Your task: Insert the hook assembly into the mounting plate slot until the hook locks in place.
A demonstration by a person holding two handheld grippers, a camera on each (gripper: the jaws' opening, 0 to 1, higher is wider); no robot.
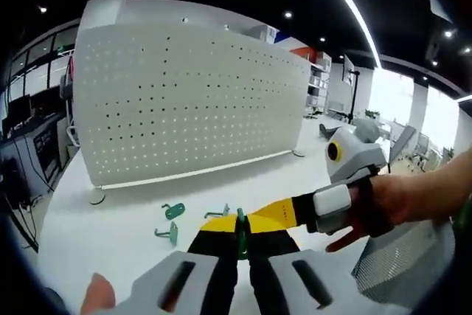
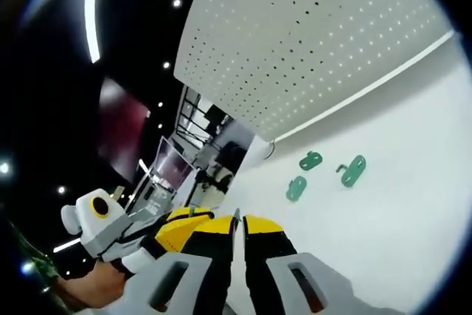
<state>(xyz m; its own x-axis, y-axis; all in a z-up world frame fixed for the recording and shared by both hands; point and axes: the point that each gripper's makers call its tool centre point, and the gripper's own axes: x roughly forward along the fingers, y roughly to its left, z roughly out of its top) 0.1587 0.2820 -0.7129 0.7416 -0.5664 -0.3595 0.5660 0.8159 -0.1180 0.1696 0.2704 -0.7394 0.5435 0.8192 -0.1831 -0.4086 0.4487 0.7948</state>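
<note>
White table (image 1: 110, 204); both hand-held grippers meet low, jaws pinching one green hook (image 1: 240, 228).

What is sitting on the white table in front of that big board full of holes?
Three green hooks lie loose on the white table before the pegboard. A fourth green hook sits between the left gripper jaws; its lower part is hidden.

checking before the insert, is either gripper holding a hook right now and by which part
The left gripper is shut on a green hook, pinching its lower end. The right gripper is shut with nothing visible between its jaws.
</note>
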